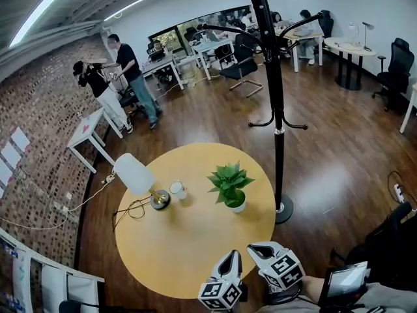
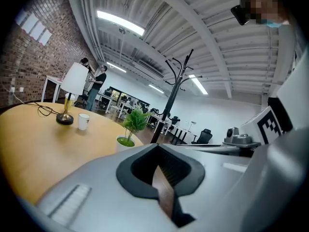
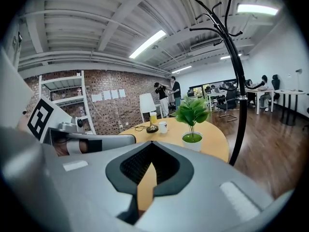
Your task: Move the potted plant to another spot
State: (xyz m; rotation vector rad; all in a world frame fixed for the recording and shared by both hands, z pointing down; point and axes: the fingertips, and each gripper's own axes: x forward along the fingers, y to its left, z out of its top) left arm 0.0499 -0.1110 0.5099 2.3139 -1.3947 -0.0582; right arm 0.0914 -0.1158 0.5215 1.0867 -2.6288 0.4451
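The potted plant (image 1: 229,186), green leaves in a small white pot, stands upright right of centre on the round yellow table (image 1: 189,240). Both grippers hover over the table's near edge, well short of the plant and apart from it. My left gripper (image 1: 233,256) is shut with nothing in it; its own view has the plant (image 2: 133,122) ahead, slightly left. My right gripper (image 1: 255,248) sits beside it, jaws together and empty, and the plant (image 3: 192,112) lies ahead, a little right, in its view.
A white-shaded lamp (image 1: 137,177) with a brass base and trailing cable, plus a white cup (image 1: 177,189), stand on the table's left part. A black coat rack (image 1: 278,109) rises just right of the table. Two people (image 1: 133,70) stand far back by desks.
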